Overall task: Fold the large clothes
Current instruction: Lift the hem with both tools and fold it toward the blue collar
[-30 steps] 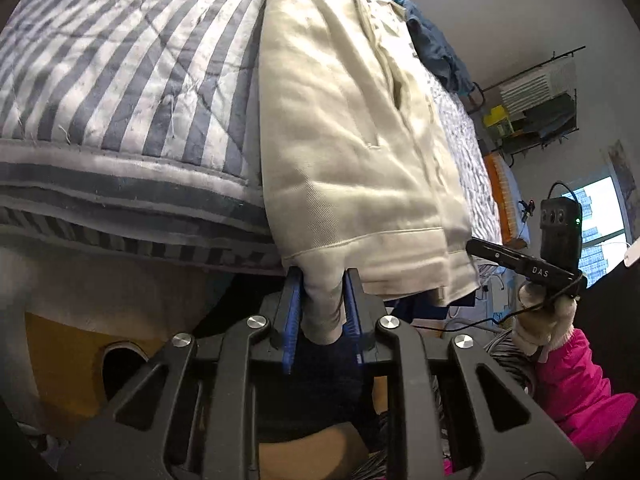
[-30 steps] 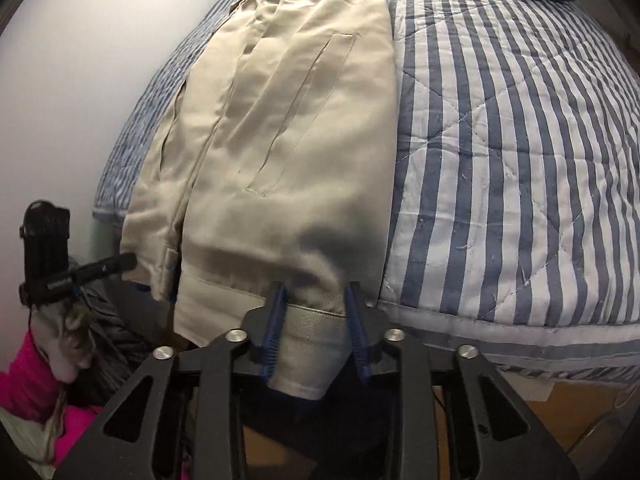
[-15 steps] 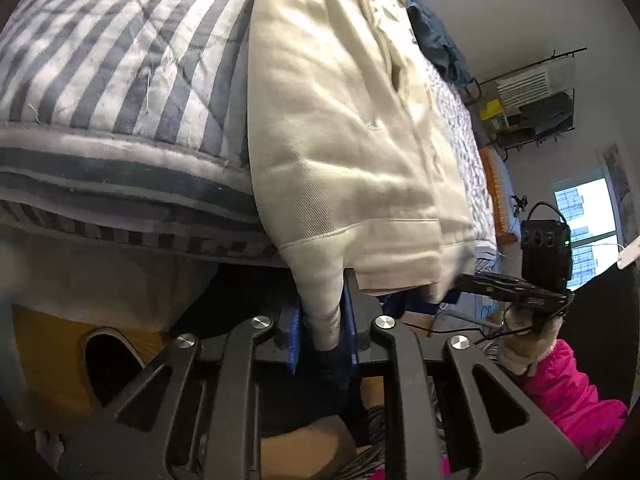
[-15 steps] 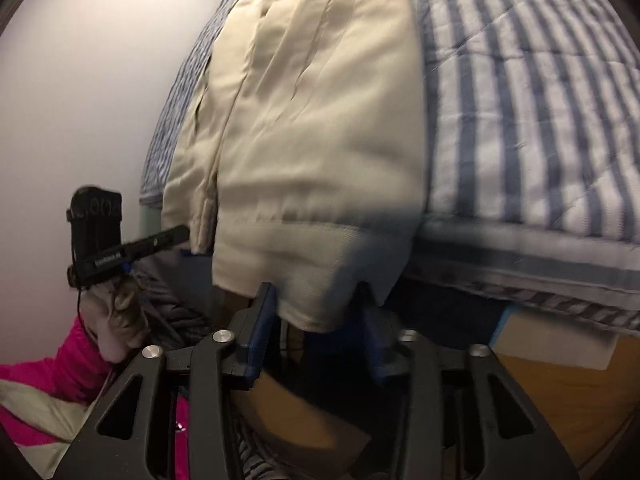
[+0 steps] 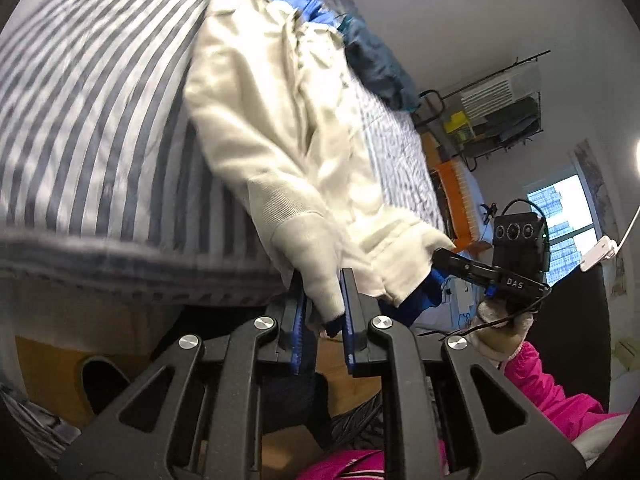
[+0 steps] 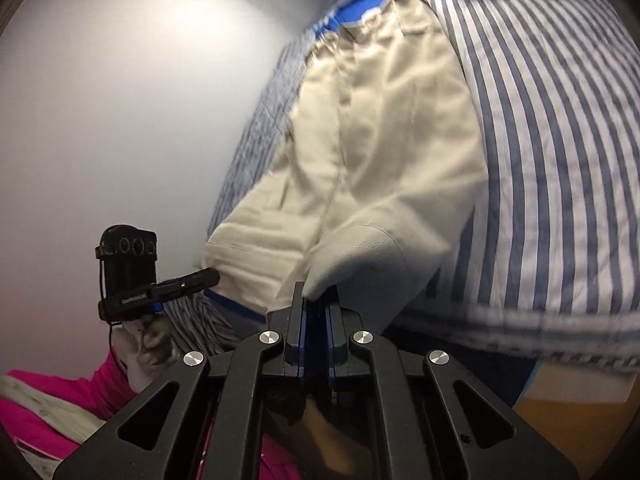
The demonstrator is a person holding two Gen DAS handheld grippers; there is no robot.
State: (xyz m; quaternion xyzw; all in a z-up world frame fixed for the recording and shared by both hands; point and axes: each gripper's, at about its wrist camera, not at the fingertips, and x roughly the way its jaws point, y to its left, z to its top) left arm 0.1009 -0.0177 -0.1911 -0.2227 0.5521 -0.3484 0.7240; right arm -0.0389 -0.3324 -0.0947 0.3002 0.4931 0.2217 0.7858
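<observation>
The only lettering that can be read is "DAS", in white capitals on the black body of the right gripper [image 5: 442, 254] as the left wrist view shows it, while the pale print on the left gripper [image 6: 214, 276] stays too blurred to read.

A bedroom in someone's home.
A bed [image 5: 100, 128] under a blue-and-white striped quilt [image 6: 560, 140] fills the room (clothes lie on it), with a wall air conditioner [image 5: 486, 96] over cluttered racks, a window [image 5: 560, 220] facing tall buildings, and a slipper [image 5: 102, 380] on the floor.
</observation>
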